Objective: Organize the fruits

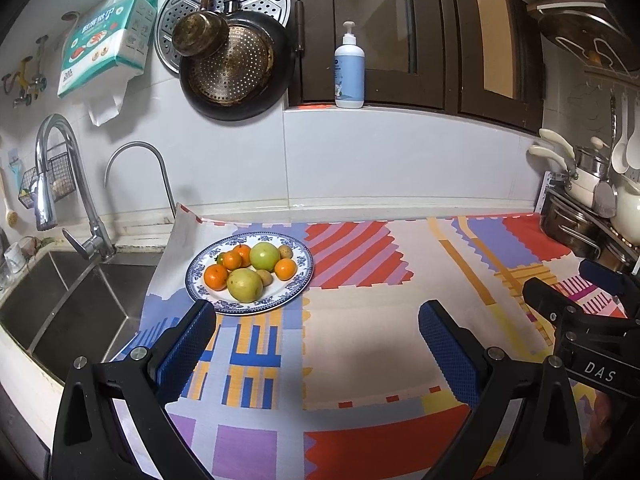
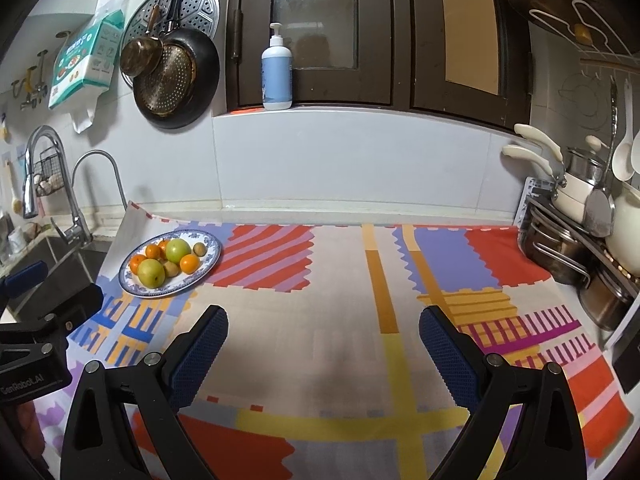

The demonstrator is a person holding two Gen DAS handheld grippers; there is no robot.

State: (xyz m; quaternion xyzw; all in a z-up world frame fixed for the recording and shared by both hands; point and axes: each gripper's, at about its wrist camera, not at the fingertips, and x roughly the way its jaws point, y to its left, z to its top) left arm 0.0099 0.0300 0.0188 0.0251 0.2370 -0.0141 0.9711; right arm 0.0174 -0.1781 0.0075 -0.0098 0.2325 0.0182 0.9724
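A blue-and-white plate (image 1: 298, 280) sits at the back left of the patterned cloth, also in the right wrist view (image 2: 210, 262). It holds two green apples (image 1: 245, 285) (image 2: 178, 250), several oranges (image 1: 285, 269) (image 2: 189, 263) and small brown kiwis (image 1: 265, 276) (image 2: 199, 248). My left gripper (image 1: 316, 320) is open and empty, just in front of and right of the plate. My right gripper (image 2: 324, 324) is open and empty over the cloth's middle, well right of the plate.
A steel sink (image 1: 68, 304) with two faucets (image 1: 52, 184) lies left of the cloth. Pots and utensils (image 2: 576, 236) crowd the right edge. Pans (image 1: 236, 64) hang on the wall. A soap bottle (image 1: 349, 68) stands on the window ledge.
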